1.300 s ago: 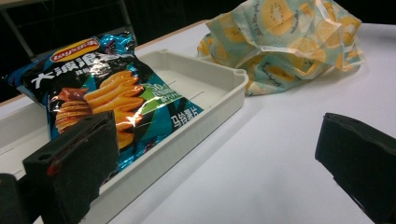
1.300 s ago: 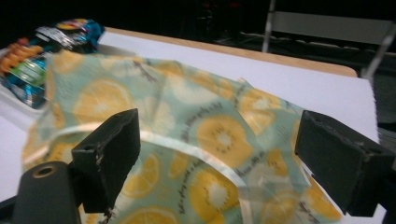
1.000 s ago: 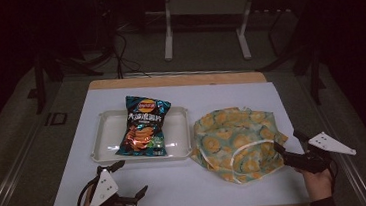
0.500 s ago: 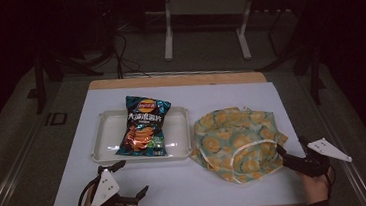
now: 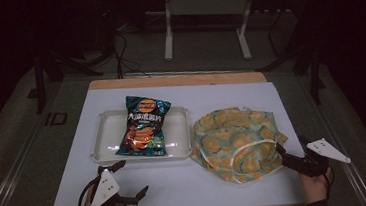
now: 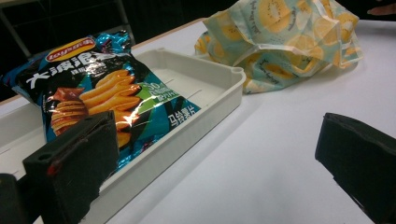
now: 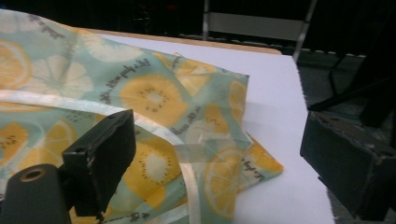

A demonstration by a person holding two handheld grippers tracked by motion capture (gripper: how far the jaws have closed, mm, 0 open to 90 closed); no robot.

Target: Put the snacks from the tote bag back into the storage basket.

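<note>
Bag (image 5: 236,136) lies crumpled on table (image 5: 228,189) beside tray (image 5: 105,140); right gripper (image 5: 287,155) has dropped back toward near edge, jaws wide, likely lining up on handle (image 7: 189,184). Left gripper (image 5: 125,181) idle, wide.

Each hand-held gripper, left (image 5: 130,182) and right (image 5: 291,149), is black with blocky jaws, a looping cable and a pale three-cornered plate dotted with holes.

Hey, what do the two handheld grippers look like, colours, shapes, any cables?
Both are black, each topped by a pale grey three-cornered plate. The left gripper has a black cable looping beside it. The right gripper has blocky black jaws with squared ends.
</note>
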